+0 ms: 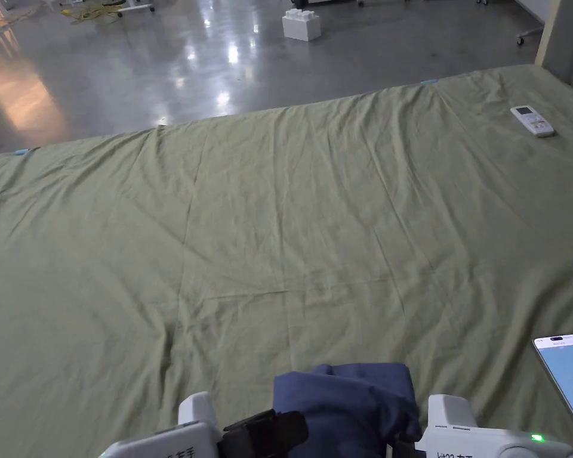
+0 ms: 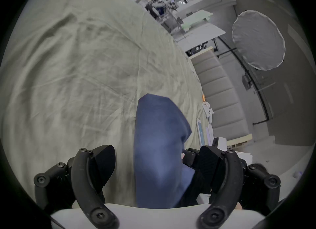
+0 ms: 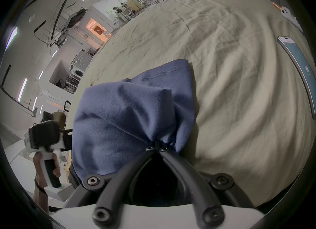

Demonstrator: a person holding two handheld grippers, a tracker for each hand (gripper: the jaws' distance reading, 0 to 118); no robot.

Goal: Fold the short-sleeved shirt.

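The green sheet (image 1: 267,226) spreads wide and bare beyond the shirt (image 1: 345,405), with room on every side up to its far edge, where grey floor (image 1: 160,65) begins. A phone (image 1: 569,378) lies right of the shirt near the sheet's right edge, and a remote (image 1: 532,120) sits well beyond it (by the far right corner).

The shirt lies at the sheet's near edge, bunched into a compact dark blue bundle whose long axis runs away from the person; a stitched hem shows at its far end.

The right hand-held gripper (image 3: 156,147) is pinched closed on a gathered fold of the shirt. The left hand-held gripper (image 2: 157,160) stands wide, the shirt hanging between its jaws.
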